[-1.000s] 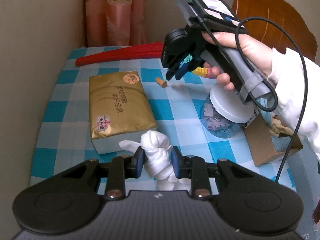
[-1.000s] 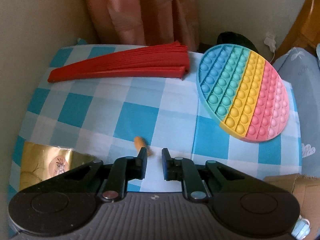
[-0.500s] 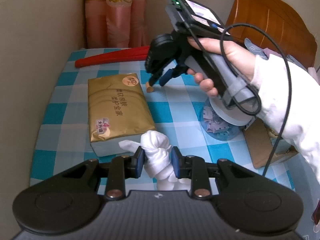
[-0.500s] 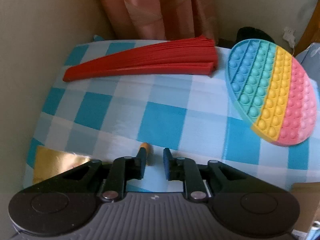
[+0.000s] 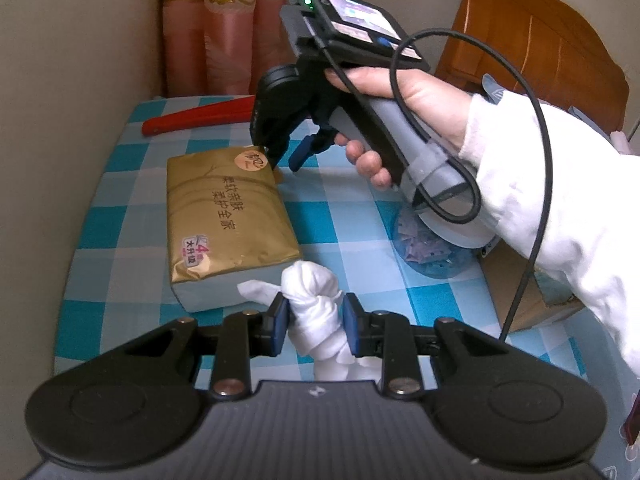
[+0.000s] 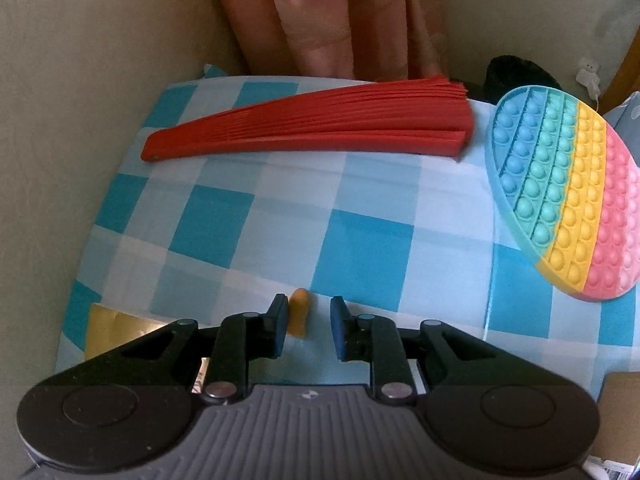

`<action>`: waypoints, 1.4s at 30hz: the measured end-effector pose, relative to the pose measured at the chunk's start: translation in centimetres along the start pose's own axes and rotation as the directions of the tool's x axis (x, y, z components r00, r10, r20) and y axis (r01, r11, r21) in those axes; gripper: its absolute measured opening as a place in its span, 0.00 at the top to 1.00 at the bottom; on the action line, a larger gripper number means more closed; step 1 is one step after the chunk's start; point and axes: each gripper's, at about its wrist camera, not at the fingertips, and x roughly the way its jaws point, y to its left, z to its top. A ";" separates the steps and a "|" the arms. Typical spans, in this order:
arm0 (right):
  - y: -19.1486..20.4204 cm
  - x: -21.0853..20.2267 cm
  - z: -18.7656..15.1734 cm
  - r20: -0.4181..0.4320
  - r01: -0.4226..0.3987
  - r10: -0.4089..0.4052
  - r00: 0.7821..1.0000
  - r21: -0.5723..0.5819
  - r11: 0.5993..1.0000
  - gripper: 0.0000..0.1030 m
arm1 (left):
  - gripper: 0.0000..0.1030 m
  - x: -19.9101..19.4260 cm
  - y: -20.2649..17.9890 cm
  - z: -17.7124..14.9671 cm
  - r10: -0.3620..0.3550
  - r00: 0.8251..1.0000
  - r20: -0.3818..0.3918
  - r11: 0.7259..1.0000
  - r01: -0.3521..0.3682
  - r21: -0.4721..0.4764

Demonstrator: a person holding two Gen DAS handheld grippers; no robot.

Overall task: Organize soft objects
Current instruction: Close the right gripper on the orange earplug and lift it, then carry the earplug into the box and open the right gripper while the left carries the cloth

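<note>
White knotted cloth (image 5: pixel 316 300) sits clenched in the left hand-held gripper (image 5: pixel 314 322), held low over the blue-checked worktop (image 6: pixel 360 216). The right hand-held gripper (image 6: pixel 308 326), released and with its jaws just opened a little, straddles a small orange foam earplug (image 6: pixel 299 312) lying just beside its left pad. The pick-up looks under way; next it likely needs centring, then closing. The gold tissue pack (image 5: pixel 228 220) crowds that spot; a red folded fan (image 6: pixel 320 128) and rainbow bubble mat (image 6: pixel 568 200) lie beyond.
</note>
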 end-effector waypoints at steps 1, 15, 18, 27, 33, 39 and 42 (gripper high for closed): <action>0.1 0.0 0.0 -0.001 0.004 -0.004 1.000 0.001 1.000 0.75 | 0.73 0.0 0.0 0.0 -0.001 1.000 0.000 1.000 0.001 0.000; -0.5 0.3 0.3 -0.038 -0.058 0.062 0.997 0.080 0.995 0.89 | 0.73 0.1 0.4 0.0 -0.001 1.000 -0.002 1.000 0.001 -0.007; -0.2 -0.2 0.2 -0.033 -0.039 0.041 0.999 0.057 0.998 0.89 | 0.73 0.1 0.4 0.0 0.000 1.000 -0.002 1.000 0.000 -0.009; -0.7 -2.9 -1.0 -0.006 -0.022 0.022 1.000 0.031 0.999 0.89 | 0.73 -0.3 -0.1 0.1 0.005 1.000 0.005 1.000 -0.005 0.007; -1.5 -6.8 -3.8 0.021 -0.031 0.031 0.999 -0.009 0.999 0.89 | 0.73 -0.9 -0.6 0.3 0.021 1.000 0.011 0.999 -0.021 0.035; -2.6 -12.1 -7.6 0.070 -0.048 0.052 0.996 -0.058 0.997 0.89 | 0.74 -2.0 -1.3 0.2 0.050 0.998 0.027 0.996 -0.052 0.067; -3.4 -15.0 -9.7 0.103 -0.051 0.059 0.993 -0.076 0.996 0.89 | 0.74 -2.6 -1.7 0.1 0.047 0.998 0.030 0.996 -0.049 0.072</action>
